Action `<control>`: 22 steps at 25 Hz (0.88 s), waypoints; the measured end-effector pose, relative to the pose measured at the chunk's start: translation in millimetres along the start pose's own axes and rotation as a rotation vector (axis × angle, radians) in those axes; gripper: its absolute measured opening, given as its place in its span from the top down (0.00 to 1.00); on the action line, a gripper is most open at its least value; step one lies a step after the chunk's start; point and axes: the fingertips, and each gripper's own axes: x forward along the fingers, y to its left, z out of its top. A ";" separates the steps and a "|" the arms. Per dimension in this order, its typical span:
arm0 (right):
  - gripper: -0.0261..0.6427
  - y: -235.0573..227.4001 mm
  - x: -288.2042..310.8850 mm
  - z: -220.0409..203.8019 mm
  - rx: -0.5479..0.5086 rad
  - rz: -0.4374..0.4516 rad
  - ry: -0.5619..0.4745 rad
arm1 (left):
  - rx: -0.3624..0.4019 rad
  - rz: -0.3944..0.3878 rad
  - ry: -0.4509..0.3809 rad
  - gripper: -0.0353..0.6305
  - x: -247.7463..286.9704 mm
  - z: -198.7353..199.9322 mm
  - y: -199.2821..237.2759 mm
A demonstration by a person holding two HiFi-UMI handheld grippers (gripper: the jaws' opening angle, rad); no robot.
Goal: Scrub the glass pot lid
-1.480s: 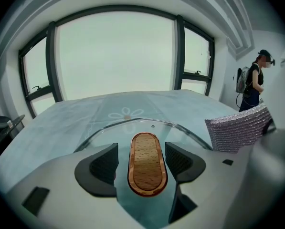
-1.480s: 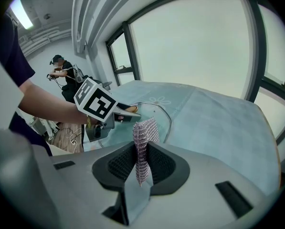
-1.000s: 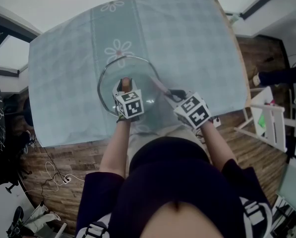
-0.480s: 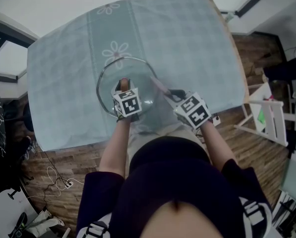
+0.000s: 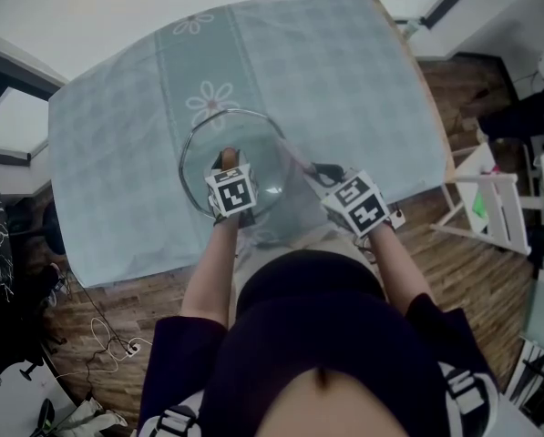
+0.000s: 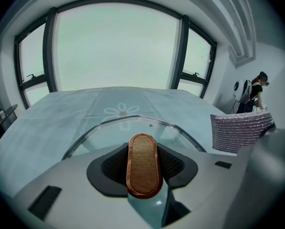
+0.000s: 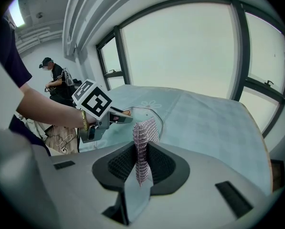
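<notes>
The glass pot lid (image 5: 199, 153) is over the near middle of the table, its metal rim (image 6: 132, 120) curving ahead in the left gripper view. My left gripper (image 5: 226, 169) is shut on the lid's oval wooden handle (image 6: 142, 168), which stands between the jaws. My right gripper (image 5: 321, 175) is shut on a silvery-pink mesh scrubber (image 7: 142, 149). The scrubber (image 5: 294, 158) reaches up-left to the lid's right edge. In the left gripper view the scrubber (image 6: 240, 130) sits just right of the rim. I cannot tell whether the lid rests on the table.
A pale blue checked tablecloth with flower prints (image 5: 212, 103) covers the table, whose wooden edge (image 5: 428, 98) runs down the right. A white frame (image 5: 490, 209) stands on the wood floor at right. A person (image 7: 54, 78) stands far off by the windows.
The left gripper's marker cube has tilted slightly with the lid. The right gripper and scrubber stay at the lid's right edge. Both grips are unchanged.
</notes>
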 end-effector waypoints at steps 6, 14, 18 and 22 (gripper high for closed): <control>0.85 5.9 -6.2 2.4 0.012 -0.030 -0.015 | -0.026 -0.061 -0.031 0.70 -10.3 5.5 -1.3; 0.85 8.3 -15.2 -1.9 0.038 -0.076 -0.024 | -0.059 -0.130 -0.052 0.70 -24.9 7.5 1.0; 0.85 7.5 -19.0 -1.0 0.055 -0.098 -0.030 | -0.074 -0.184 -0.071 0.70 -34.7 10.1 2.1; 0.85 7.2 -22.3 0.6 0.066 -0.123 -0.039 | -0.085 -0.238 -0.089 0.70 -43.2 10.7 4.3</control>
